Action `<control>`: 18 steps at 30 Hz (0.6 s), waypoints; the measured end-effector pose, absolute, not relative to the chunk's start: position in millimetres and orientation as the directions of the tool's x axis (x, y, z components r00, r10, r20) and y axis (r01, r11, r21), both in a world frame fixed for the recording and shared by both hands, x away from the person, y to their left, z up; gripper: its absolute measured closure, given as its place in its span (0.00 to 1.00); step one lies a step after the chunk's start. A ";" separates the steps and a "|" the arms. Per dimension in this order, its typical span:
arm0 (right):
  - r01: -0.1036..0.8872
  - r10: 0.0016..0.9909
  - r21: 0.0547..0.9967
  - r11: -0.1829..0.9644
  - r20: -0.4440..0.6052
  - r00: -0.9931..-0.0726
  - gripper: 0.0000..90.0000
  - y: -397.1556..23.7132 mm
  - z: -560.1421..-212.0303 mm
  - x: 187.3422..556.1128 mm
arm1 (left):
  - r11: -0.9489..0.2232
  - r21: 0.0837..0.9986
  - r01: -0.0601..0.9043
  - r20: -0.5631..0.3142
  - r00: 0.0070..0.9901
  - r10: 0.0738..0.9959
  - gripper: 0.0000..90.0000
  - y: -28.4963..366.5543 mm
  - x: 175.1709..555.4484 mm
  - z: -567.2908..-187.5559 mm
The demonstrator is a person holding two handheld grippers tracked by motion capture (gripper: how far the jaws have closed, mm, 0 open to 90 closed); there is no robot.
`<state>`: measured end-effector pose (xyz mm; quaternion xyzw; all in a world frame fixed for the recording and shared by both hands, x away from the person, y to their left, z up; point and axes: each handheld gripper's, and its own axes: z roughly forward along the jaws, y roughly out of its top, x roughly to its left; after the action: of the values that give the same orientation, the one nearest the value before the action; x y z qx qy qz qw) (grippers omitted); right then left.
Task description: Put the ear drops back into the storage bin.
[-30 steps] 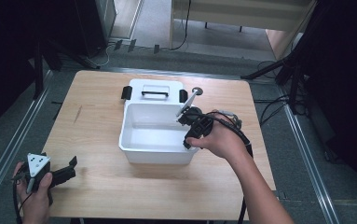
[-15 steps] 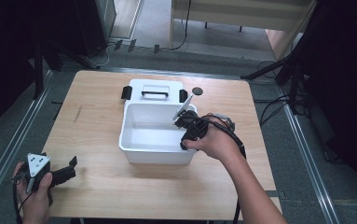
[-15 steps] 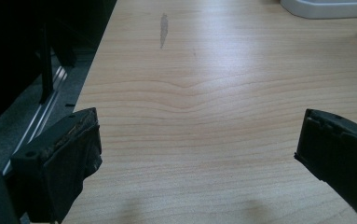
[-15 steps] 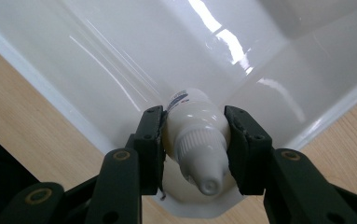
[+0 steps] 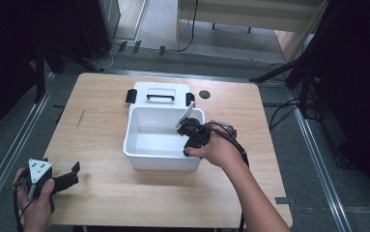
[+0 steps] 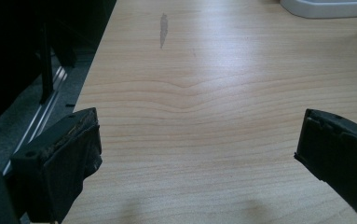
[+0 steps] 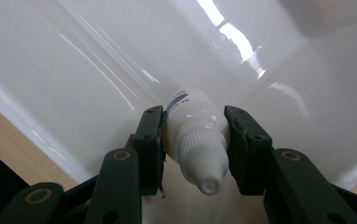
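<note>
Right claw (image 7: pixel 192 140) clamps a small white bottle (image 7: pixel 195 135) inside the white bin (image 5: pixel 139 154), mid-frame; we judge release is left. Left claw (image 5: pixel 69 178) wide, empty, lower left over the surface (image 5: pixel 100 121).

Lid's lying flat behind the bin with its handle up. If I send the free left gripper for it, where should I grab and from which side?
Judging by its pose, grip the black handle on the white lid, coming straight down from above. It stands proud of the flat top as a raised bar across the lid, so the left gripper with its open jaws could straddle it; the lid's flat edges offer less purchase.
</note>
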<state>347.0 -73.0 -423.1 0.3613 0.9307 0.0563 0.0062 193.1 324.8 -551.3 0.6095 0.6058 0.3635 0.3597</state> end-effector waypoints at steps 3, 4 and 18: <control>0.677 0.679 0.105 0.728 0.023 -0.734 0.67 -71.3 -424.4 346.9 | -0.007 0.879 0.477 0.007 0.002 1.000 0.00 324.9 193.1 -551.3; 0.675 0.676 0.098 0.732 0.019 -0.736 0.67 -69.6 -425.7 347.1 | -0.004 0.880 0.476 0.004 0.000 1.000 0.00 324.7 193.1 -551.5; 0.686 0.688 0.046 0.726 -0.018 -0.726 0.67 -61.8 -431.5 347.5 | -0.010 0.878 0.479 0.009 0.006 1.000 0.00 324.8 193.1 -551.2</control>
<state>347.5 -61.8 -431.5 0.3698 0.9288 0.0182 0.0167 193.1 324.8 -551.2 0.6114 0.6047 0.3625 0.3593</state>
